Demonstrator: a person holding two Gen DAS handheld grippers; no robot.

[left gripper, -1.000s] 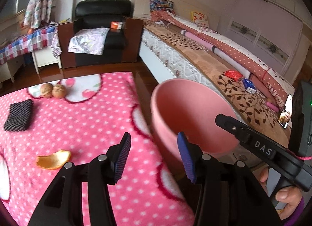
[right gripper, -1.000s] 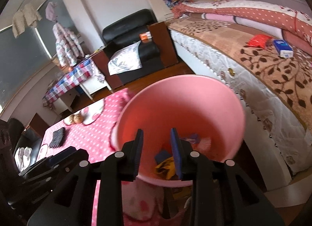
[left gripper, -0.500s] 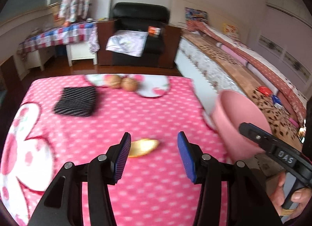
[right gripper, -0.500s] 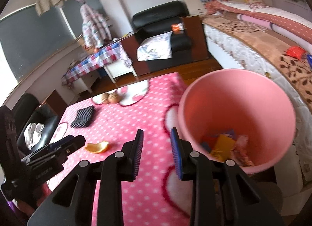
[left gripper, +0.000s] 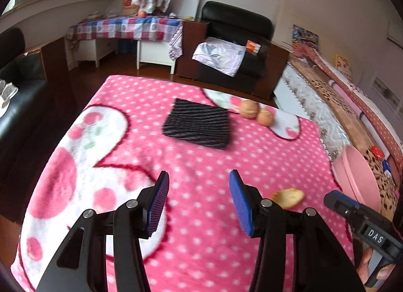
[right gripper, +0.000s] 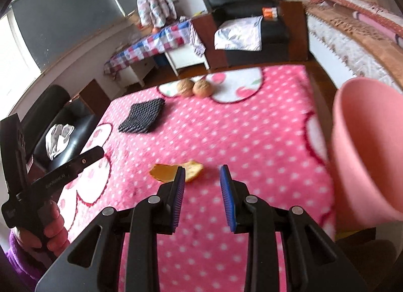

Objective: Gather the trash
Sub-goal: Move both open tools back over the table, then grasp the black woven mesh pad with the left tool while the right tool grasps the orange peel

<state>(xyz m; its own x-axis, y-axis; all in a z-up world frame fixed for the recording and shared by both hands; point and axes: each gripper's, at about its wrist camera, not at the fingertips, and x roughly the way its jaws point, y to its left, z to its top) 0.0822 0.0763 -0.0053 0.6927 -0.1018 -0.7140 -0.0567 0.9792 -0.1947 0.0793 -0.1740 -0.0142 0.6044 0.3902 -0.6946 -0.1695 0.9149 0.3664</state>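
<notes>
Only the pink bucket's (right gripper: 365, 145) outer wall shows; contents hidden.

Soft daylight enters from a bright window (right gripper: 10, 60) at the left edge. Both fisheye views bend strongly toward dark corners; motion blur smears the pink polka-dot blanket (left gripper: 201, 166).

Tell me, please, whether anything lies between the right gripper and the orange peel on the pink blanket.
Nothing visible does. The orange peel lies alone on the pink blanket, just ahead of the open, empty right gripper. The black mat and the walnuts lie farther back.
</notes>
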